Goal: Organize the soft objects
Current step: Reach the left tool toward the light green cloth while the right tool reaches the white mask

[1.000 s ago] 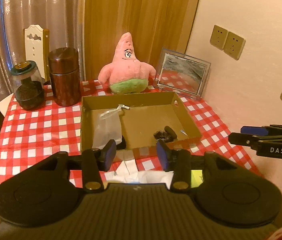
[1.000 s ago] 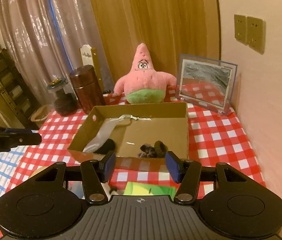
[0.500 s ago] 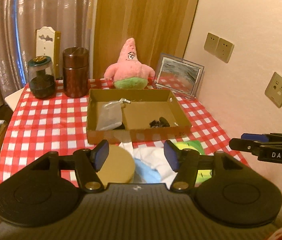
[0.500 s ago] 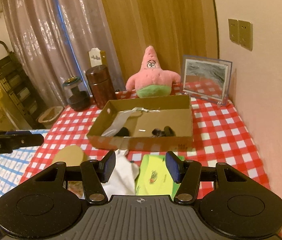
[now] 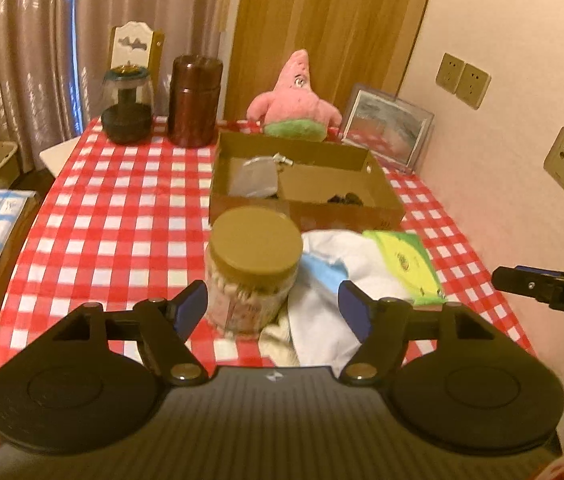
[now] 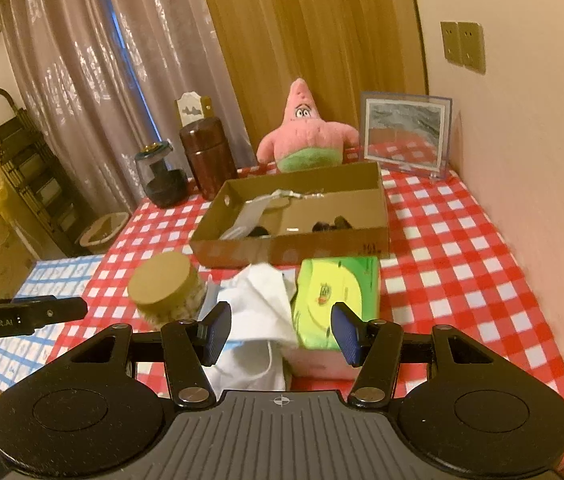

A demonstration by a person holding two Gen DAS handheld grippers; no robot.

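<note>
- Your left gripper [image 5: 273, 307] is hanging over the near edge of the checkered table [image 5: 121, 208] with its fingers spread wide, nothing between them.
- Same deal with your right gripper [image 6: 280, 327]: blue pads apart, holding nothing, up above the pile.
- The soft stuff is bunched right in front of you: a crumpled white cloth [image 6: 259, 308] sits just left of the green tissue pack [image 6: 336, 296], touching it.
- From the left wrist view the white cloth [image 5: 330, 280] has a bit of light blue fabric [image 5: 322, 270] lying on it, and the tissue pack [image 5: 404, 260] is on its right side.
- A jar with a tan lid [image 5: 253, 268] stands right beside the cloth on its left, looks like it's touching.
- Just beyond the pile is a shallow cardboard box [image 6: 294, 240] with a clear plastic bag [image 6: 247, 216] and some small dark things inside; can't tell what those are.
- The pink starfish plush [image 6: 306, 136] sits upright at the far end, right behind the box.
- Far left there's a brown canister [image 5: 193, 100] and a glass jar [image 5: 127, 106], and a picture frame [image 6: 406, 136] leans near the right wall.
</note>
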